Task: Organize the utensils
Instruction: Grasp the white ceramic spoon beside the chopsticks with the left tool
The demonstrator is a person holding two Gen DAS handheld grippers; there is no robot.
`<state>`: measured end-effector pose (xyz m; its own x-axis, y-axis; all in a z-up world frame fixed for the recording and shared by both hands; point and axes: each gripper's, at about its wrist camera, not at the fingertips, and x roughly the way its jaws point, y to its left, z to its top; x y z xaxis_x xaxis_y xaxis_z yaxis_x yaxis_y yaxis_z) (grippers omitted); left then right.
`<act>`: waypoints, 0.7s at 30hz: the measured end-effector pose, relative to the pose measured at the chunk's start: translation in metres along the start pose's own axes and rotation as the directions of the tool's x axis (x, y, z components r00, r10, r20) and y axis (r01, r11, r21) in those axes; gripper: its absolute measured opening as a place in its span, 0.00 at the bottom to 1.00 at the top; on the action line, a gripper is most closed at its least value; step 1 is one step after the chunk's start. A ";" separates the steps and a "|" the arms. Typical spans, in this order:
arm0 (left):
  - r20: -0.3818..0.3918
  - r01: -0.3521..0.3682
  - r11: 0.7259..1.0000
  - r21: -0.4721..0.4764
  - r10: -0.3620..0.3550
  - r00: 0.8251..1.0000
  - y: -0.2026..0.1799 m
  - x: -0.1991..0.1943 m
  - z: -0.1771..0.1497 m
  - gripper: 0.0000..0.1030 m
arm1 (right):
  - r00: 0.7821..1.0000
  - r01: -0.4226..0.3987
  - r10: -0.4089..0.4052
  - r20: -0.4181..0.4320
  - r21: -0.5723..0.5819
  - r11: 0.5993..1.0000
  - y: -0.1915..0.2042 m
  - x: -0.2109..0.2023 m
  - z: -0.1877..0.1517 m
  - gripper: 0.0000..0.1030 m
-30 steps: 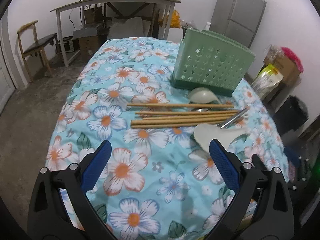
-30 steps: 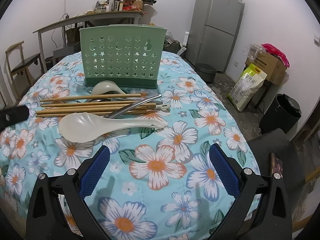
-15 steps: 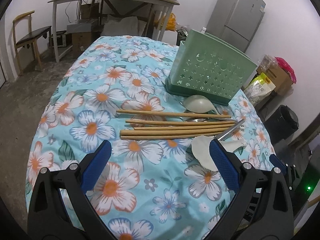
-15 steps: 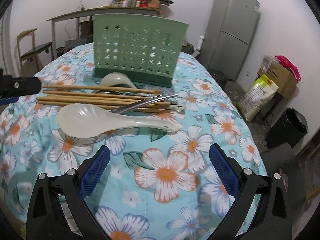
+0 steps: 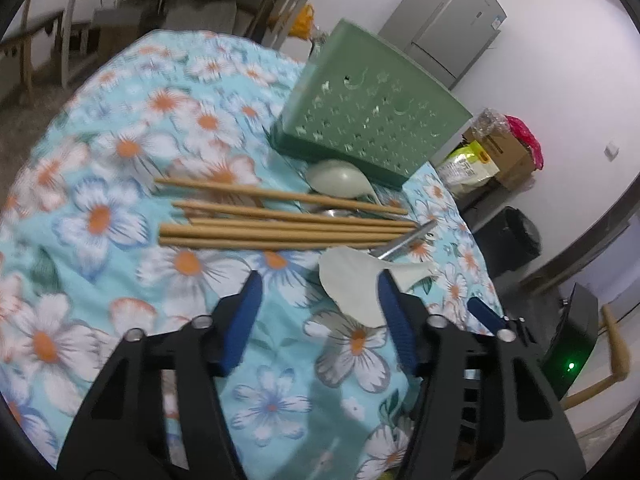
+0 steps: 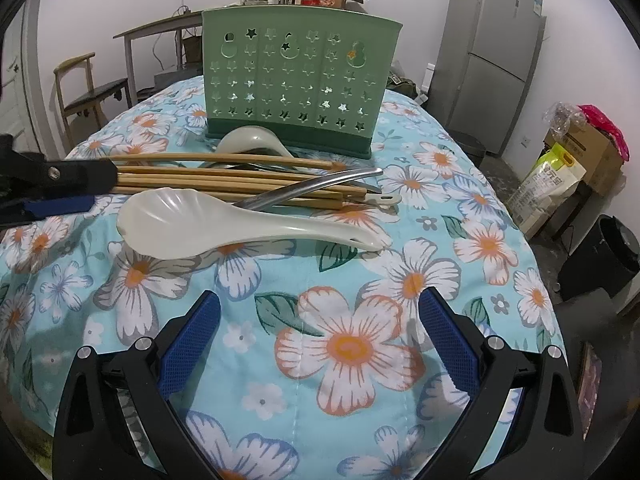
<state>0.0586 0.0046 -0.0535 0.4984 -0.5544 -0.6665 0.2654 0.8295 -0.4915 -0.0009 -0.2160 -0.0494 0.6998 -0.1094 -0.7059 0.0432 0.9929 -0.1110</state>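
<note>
A green perforated utensil holder (image 6: 296, 80) stands upright on the floral tablecloth (image 6: 352, 344); it also shows in the left wrist view (image 5: 372, 116). In front of it lie several wooden chopsticks (image 6: 224, 180), a metal utensil (image 6: 312, 188), a pale green spoon (image 6: 250, 142) and a white rice spoon (image 6: 240, 224). The chopsticks (image 5: 280, 220) and white spoon (image 5: 360, 284) show in the left wrist view too. My left gripper (image 5: 318, 292) is open, partly narrowed, empty, just short of the chopsticks and beside the white spoon's bowl. My right gripper (image 6: 320, 320) is wide open, empty, in front of the white spoon.
The left gripper's fingers (image 6: 60, 188) reach in from the left at the chopstick ends. A grey fridge (image 6: 496, 52), a cluttered side table (image 6: 168, 28), a chair (image 6: 88, 88), a black bin (image 6: 604, 256) and boxes and bags (image 6: 576, 156) stand around the table.
Both grippers have moved closer to the utensils. The left gripper's jaws have narrowed and it now sits near the chopsticks and white spoon. No utensil has moved.
</note>
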 end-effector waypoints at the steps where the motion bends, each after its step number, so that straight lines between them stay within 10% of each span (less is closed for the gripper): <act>1: -0.020 0.006 1.000 -0.015 -0.007 1.000 0.002 0.005 0.001 0.43 | 1.000 -0.002 0.002 0.000 -0.001 1.000 0.000 0.001 0.000 0.94; 12: -0.091 0.112 0.985 -0.133 -0.124 0.988 0.017 0.035 -0.004 0.07 | 1.000 -0.018 0.018 -0.011 0.008 1.000 -0.002 0.006 -0.001 0.94; 21: -0.028 0.162 0.976 -0.144 -0.168 0.985 0.015 0.005 0.000 0.00 | 1.000 0.007 -0.007 0.018 -0.028 1.000 0.004 -0.004 -0.003 0.90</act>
<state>0.0652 0.0139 -0.0641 0.4234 -0.6873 -0.5902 0.2206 0.7101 -0.6686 -0.0052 -0.2119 -0.0491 0.7123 -0.1153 -0.6923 0.0287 0.9904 -0.1354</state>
